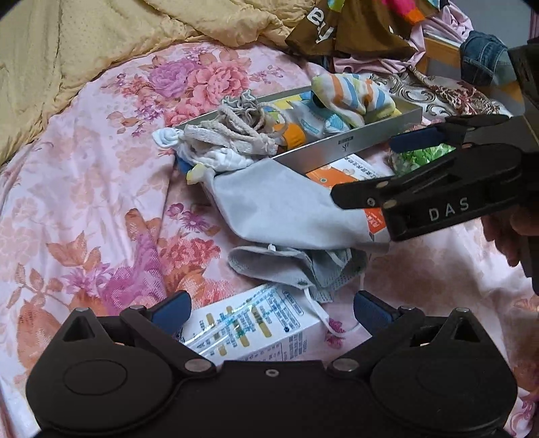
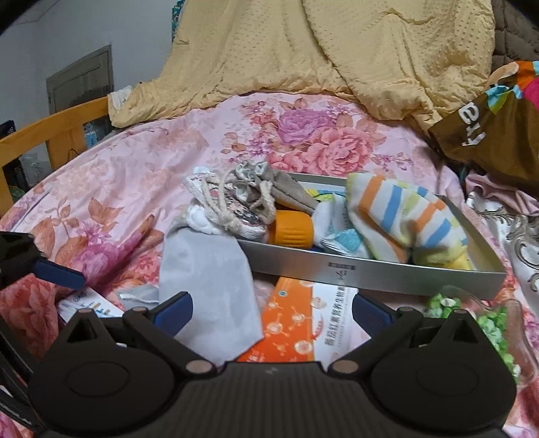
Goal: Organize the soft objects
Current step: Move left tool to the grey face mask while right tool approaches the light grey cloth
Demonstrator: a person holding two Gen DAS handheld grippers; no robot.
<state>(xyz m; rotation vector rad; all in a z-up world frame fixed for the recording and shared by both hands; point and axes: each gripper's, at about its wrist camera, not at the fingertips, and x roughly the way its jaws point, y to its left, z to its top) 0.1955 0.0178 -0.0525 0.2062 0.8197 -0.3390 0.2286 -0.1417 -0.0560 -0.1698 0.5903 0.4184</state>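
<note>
A grey metal tray point(image 1: 337, 145) point(image 2: 370, 271) lies on the floral bedsheet. It holds a striped sock point(image 1: 350, 94) point(image 2: 404, 219), a beige drawstring pouch point(image 1: 235, 124) point(image 2: 249, 188), white cloths and an orange cylinder point(image 2: 293, 229). A grey cloth point(image 1: 276, 205) point(image 2: 209, 279) drapes from the tray's corner onto an orange box point(image 1: 340, 171) point(image 2: 296, 323). My right gripper point(image 2: 271, 310) point(image 1: 363, 168) hangs open just above that cloth and box. Open as well, my left gripper point(image 1: 271, 310) hovers over a white box point(image 1: 249, 326), close to a grey face mask point(image 1: 296, 266).
A yellow quilt point(image 2: 337, 50) is heaped at the back. A brown printed bag point(image 1: 337, 30) point(image 2: 488, 131) and piled clothes lie beyond the tray. A green packet point(image 1: 421, 155) point(image 2: 492, 323) sits right of the orange box. A wooden bed rail point(image 2: 50, 131) runs along the left.
</note>
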